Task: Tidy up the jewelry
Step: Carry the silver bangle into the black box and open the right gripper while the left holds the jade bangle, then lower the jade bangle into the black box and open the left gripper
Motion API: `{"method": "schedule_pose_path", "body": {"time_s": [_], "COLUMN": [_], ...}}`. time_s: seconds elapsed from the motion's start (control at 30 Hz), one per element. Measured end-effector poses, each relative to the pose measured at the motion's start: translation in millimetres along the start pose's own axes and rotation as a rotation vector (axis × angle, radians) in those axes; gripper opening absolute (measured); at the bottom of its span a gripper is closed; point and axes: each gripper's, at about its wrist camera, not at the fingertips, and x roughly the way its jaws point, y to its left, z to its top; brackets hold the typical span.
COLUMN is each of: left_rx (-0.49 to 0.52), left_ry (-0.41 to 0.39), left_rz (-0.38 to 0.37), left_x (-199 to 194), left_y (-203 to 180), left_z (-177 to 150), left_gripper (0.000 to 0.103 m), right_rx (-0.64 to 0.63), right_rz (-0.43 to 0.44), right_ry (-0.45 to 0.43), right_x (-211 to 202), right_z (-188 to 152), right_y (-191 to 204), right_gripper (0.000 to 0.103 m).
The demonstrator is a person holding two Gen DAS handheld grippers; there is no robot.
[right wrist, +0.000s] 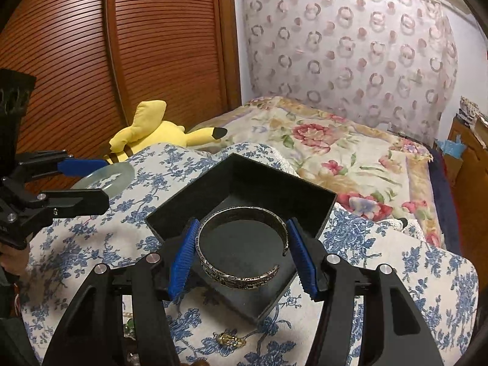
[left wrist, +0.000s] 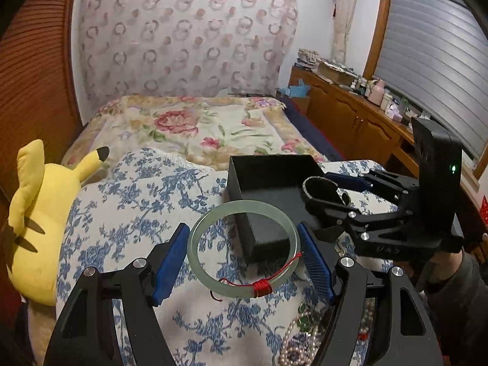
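My left gripper (left wrist: 244,253) is shut on a pale green jade bangle (left wrist: 195,228) with red thread wound round it, held above the floral cloth just left of the open black box (left wrist: 274,180). My right gripper (right wrist: 244,250) is shut on an engraved silver cuff bracelet (right wrist: 225,280) and holds it over the inside of the black box (right wrist: 244,183). In the left wrist view the right gripper (left wrist: 329,192) reaches over the box from the right with the cuff. In the right wrist view the left gripper (right wrist: 91,180) with the bangle is at the left.
A blue-and-white floral cloth (left wrist: 137,213) covers the surface on a bed. Pearl strands and a green-stone piece (left wrist: 302,332) lie near my left gripper. A small gold piece (right wrist: 230,340) lies in front of the box. A yellow plush toy (left wrist: 33,222) sits at the left.
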Motion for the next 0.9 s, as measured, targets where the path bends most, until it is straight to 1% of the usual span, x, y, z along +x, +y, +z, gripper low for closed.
{"method": "schedule_pose_path", "body": {"time_s": [0.13,0.2,0.27,0.33,0.57,0.73,0.9], "left_rx": [0.009,0.013,0.017,0.024,0.057,0.075,0.094], "left_ry": [0.012,0.018,0.022,0.025,0.041,0.066,0.089], "left_rz": [0.003,0.003,0.001,-0.003,-0.018,-0.016,0.006], "left_x": [8,13,18,24,48,69,86], "left_y": [-3,-4,-6,-11,-26,-34,-38], "left_z": [7,12,15,20,35,41,39], "left_gripper": [0.069,0.069,0.069,0.069,0.069,0.069,0.069], "right_rx": [0.016,0.020,0.017,0.019,0.041,0.068,0.085], "right_rz": [0.008,0.015,0.016,0.010,-0.097,-0.115,-0.121], "right_ry": [0.012,0.010,0.004,0.000,-0.024,-0.039,-0.041], "right_x": [7,8,6,3,-15,-21,-23], "right_z": [-1,-1,-1,-1,-5,-7,-9], "right_y": [-6,-6,-5,-7,-27,-41,-48], "right_gripper": [0.062,0.064,0.070,0.070,0.070,0.070,0.070]}}
